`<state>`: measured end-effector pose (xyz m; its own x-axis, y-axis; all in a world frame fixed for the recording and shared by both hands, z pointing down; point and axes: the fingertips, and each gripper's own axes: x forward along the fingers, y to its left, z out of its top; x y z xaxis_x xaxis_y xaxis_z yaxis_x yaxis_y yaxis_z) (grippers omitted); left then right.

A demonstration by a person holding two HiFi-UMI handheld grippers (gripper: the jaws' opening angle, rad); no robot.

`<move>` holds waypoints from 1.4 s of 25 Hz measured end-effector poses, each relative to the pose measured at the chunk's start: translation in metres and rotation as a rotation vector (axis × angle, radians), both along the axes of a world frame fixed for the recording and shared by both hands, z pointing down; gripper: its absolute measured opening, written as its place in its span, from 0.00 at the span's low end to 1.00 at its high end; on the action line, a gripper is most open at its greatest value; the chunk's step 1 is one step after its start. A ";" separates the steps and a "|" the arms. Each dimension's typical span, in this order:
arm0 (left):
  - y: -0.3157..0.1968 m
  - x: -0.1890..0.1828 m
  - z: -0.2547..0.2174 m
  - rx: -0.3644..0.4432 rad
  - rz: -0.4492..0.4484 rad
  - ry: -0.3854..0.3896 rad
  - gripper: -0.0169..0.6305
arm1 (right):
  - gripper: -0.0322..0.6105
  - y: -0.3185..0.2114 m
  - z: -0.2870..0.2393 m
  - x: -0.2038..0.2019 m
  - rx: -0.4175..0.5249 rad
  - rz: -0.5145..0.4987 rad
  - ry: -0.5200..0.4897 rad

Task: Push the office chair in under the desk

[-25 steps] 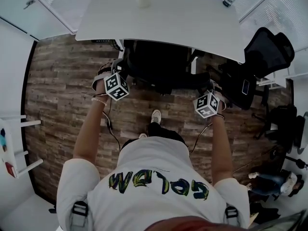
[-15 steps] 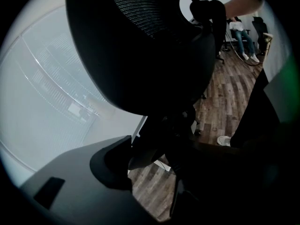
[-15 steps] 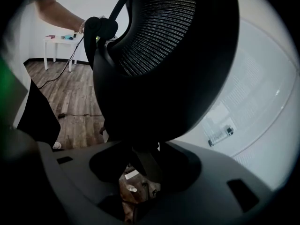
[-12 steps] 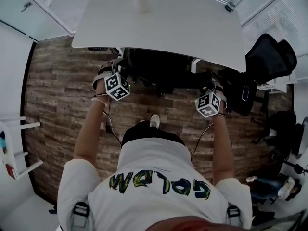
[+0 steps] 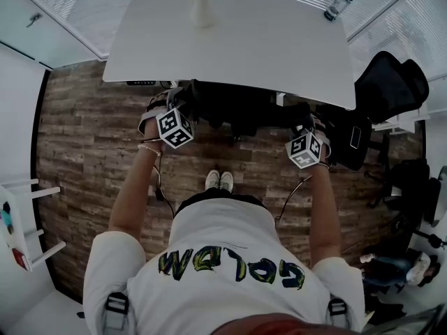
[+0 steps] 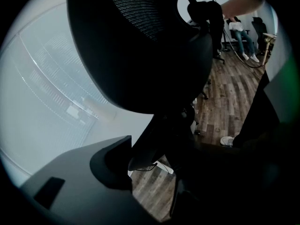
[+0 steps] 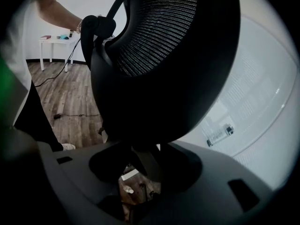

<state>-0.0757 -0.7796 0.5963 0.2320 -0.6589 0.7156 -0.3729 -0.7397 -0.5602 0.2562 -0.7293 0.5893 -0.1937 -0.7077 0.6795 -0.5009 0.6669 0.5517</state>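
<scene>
The black office chair (image 5: 237, 105) stands at the white desk (image 5: 230, 44), its seat hidden under the top and only its backrest top showing. My left gripper (image 5: 178, 103) holds the backrest's left edge and my right gripper (image 5: 304, 121) its right edge. In the left gripper view the mesh backrest (image 6: 140, 46) fills the frame and its rim sits between the jaws of the left gripper (image 6: 154, 158). In the right gripper view the backrest (image 7: 173, 64) drops into the gap of the right gripper (image 7: 145, 165), pads against it.
A cup (image 5: 201, 9) and a bottle (image 5: 336, 4) stand on the desk. A second black chair (image 5: 387, 79) is at the right, close to the right gripper. A white shelf (image 5: 21, 222) stands at the left wall. A cable (image 5: 162, 190) lies on the wood floor.
Both grippers have moved forward toward the desk with the chair, which has slid further under the top. The person's feet have stepped up side by side.
</scene>
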 end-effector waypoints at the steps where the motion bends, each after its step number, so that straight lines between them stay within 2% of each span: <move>1: -0.003 0.000 0.000 0.003 0.001 -0.001 0.36 | 0.35 -0.003 0.000 0.000 -0.001 0.003 0.000; 14: -0.032 0.003 -0.001 0.019 -0.005 -0.006 0.36 | 0.36 -0.029 0.000 0.004 0.005 0.025 0.002; 31: -0.042 0.006 -0.001 0.026 -0.001 0.005 0.37 | 0.37 -0.041 -0.002 0.007 0.017 0.025 -0.007; 33: -0.039 0.006 -0.005 0.037 -0.022 0.027 0.38 | 0.38 -0.039 -0.005 0.010 0.017 0.048 -0.020; 35: -0.033 0.006 -0.015 0.042 -0.066 0.102 0.40 | 0.39 -0.035 -0.015 0.015 0.035 0.096 -0.062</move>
<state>-0.0698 -0.8124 0.5808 0.2569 -0.7039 0.6622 -0.4764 -0.6884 -0.5469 0.2714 -0.7641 0.5746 -0.1647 -0.7483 0.6426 -0.5958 0.5947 0.5398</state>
